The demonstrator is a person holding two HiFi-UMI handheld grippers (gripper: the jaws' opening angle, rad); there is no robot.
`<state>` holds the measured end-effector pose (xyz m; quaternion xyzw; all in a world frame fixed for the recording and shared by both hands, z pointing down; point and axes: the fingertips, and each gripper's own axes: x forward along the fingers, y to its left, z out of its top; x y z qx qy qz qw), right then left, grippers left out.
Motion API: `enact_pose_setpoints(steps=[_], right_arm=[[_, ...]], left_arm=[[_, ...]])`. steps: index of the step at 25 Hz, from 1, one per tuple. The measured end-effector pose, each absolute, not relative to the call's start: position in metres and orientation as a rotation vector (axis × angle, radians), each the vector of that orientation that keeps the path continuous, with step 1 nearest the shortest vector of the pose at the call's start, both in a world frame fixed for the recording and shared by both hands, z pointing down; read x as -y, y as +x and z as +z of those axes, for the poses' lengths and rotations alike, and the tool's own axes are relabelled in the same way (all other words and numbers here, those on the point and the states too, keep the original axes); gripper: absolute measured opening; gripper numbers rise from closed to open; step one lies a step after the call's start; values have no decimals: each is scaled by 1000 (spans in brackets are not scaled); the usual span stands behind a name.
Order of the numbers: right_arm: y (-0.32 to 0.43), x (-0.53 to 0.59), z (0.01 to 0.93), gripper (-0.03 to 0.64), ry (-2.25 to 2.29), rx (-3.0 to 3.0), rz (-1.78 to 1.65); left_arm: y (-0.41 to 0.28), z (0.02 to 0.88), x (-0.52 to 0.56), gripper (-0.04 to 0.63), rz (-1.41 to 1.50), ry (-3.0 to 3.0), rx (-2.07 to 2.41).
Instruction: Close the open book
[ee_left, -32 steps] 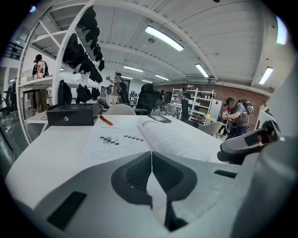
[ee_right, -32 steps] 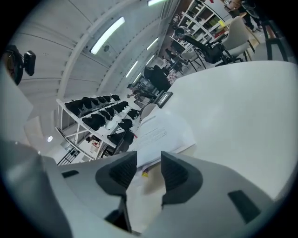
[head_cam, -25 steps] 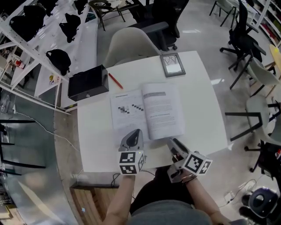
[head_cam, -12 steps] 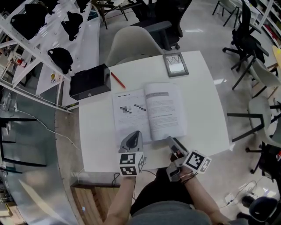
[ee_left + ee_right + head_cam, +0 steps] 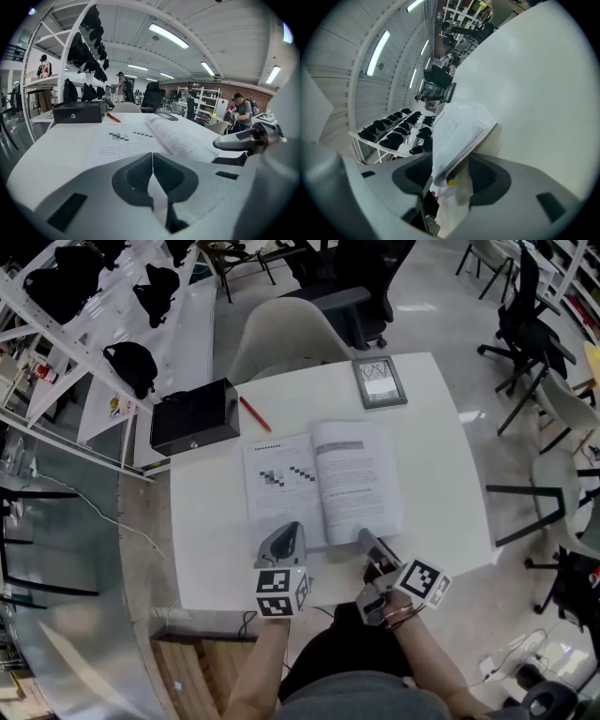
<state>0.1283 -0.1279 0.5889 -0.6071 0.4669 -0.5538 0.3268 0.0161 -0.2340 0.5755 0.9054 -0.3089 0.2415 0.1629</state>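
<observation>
A white worktop (image 5: 436,460) stands in a large workroom with a pale glossy floor. The book (image 5: 321,482) lies open and flat near the middle of it, the spine running away from the person. The left page carries a small chequered figure and the right page blocks of text.

The right hand-held gripper (image 5: 366,539) is at the near right corner of the book. It is rolled onto its side, and its jaws are opening. The corner of the right-hand pages sits between them, lifted slightly off the worktop. A gap shows between the paper and one jaw, so the pads are not pressing on it. The left hand-held gripper (image 5: 285,533) rests at the near edge of the left page. Its jaws are together with nothing between them. Each hand-held gripper carries a cube with square markers at its back.

Beyond the book on the left, a black box (image 5: 192,416) sits at the far left corner of the worktop. A red pen (image 5: 251,413) lies just beside the box, between it and the book. A tablet (image 5: 379,382) lies at the far edge on the right, well apart from the book.

A white chair (image 5: 281,338) is pushed up to the far side. A white shelf rack (image 5: 66,329) with black bags (image 5: 127,367) stands on the left, and black office chairs (image 5: 525,310) stand on the right.
</observation>
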Motion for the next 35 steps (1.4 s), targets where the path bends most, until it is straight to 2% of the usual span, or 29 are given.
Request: enact_pose_setpoints(steps=[6,12,20,28,35], right_arm=[[131,127,592,226,-1621,-1201,-1468],[133,128,590,138,-1660,-1223,-1434],[134,126,579,74,-1720,-1264,-1366],[130,132,559,33,-1777,-1381,-1291],[125,133,552,28,-1852,-1520,-1262]], left_arm=[[14,577,236,8,690,2572,884],[12,579,241,8,689,2564,890],[12,587,242,8,793,2509,910],[6,588,242,8,805,2503,917],[-7,590,245,8,785,2461,954]])
